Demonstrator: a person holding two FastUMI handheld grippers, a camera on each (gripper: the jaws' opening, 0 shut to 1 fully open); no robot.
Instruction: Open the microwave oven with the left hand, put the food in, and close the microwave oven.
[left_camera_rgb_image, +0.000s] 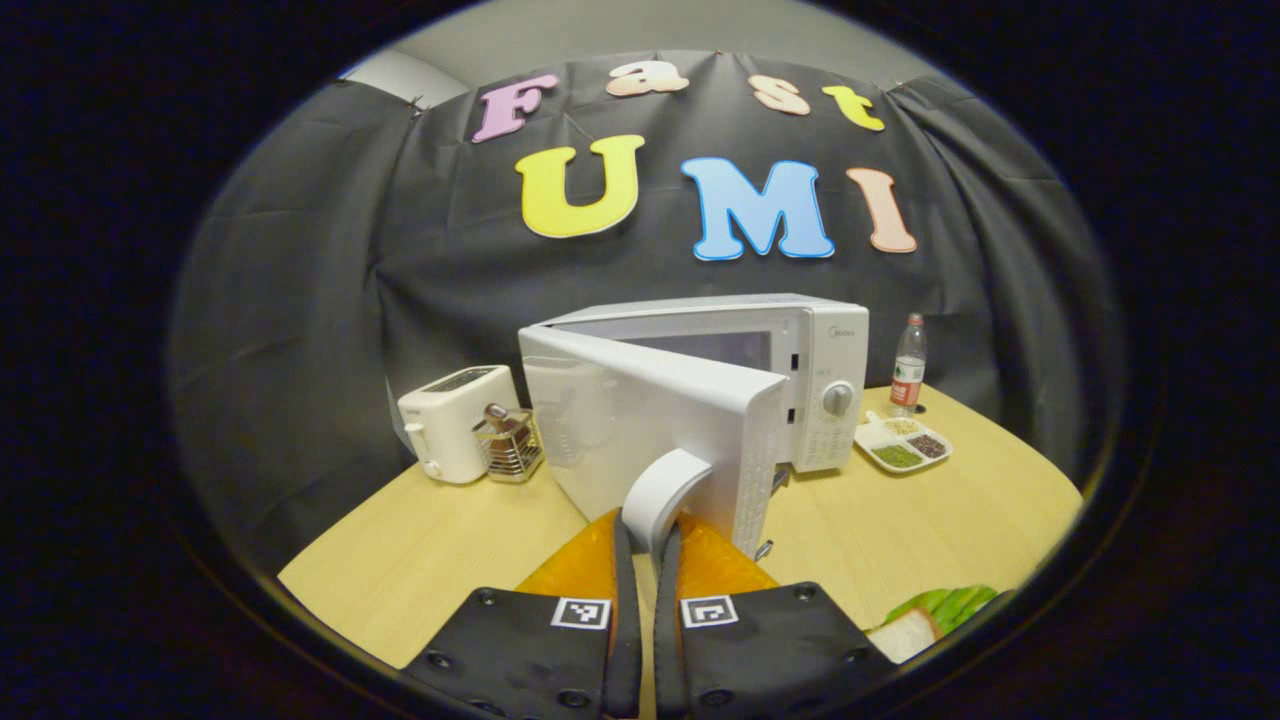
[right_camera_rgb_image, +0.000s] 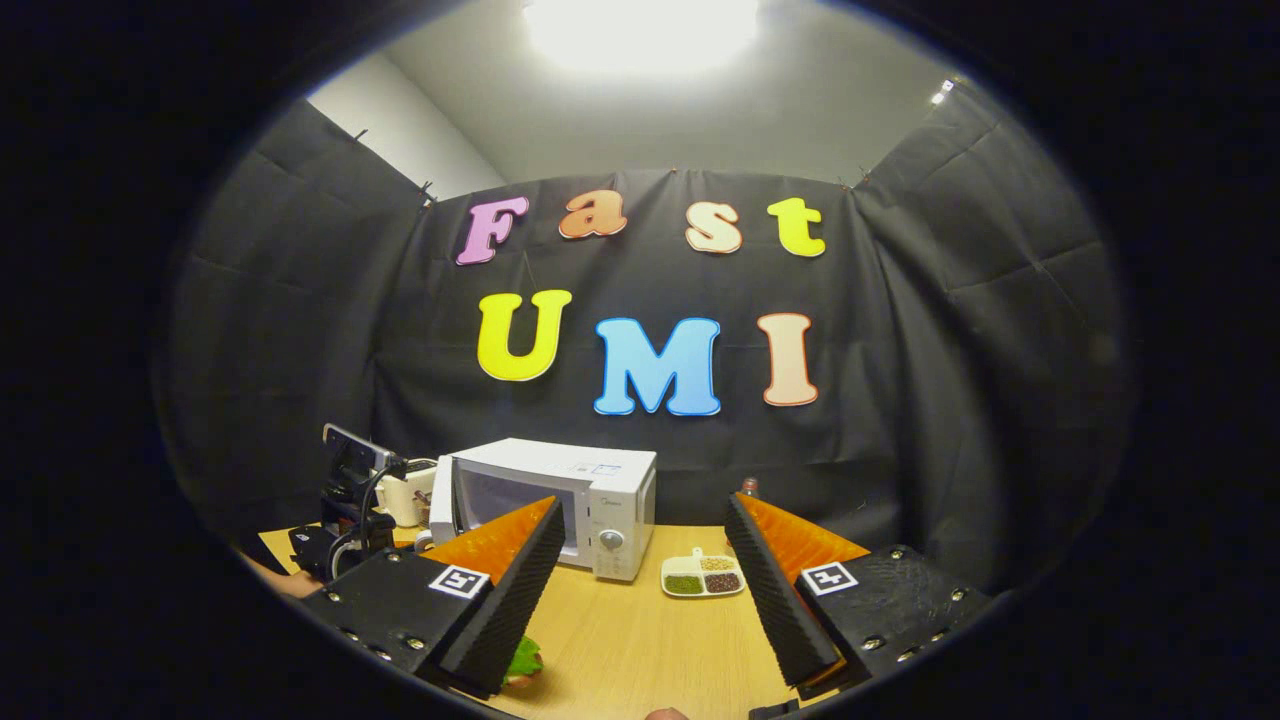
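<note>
The microwave (left_camera_rgb_image: 790, 390) is sitting at the table's (left_camera_rgb_image: 930, 530) far side, at twelve o'clock in your left gripper view, with its door (left_camera_rgb_image: 650, 430) hanging partly open toward you. Your left gripper (left_camera_rgb_image: 645, 560) is pinching the door's curved white handle (left_camera_rgb_image: 660, 495) between both orange fingers (left_camera_rgb_image: 580, 560). The food (left_camera_rgb_image: 930, 615), bread with green leaves, is lying at four o'clock on the table. A toaster (left_camera_rgb_image: 455, 420) and a metal rack (left_camera_rgb_image: 510, 440) are standing at ten o'clock, a divided dish (left_camera_rgb_image: 900, 440) and a bottle (left_camera_rgb_image: 908, 365) at two o'clock. In your right gripper view, your right gripper (right_camera_rgb_image: 640, 600) is hovering with its fingers spread wide apart, gripping nothing.
</note>
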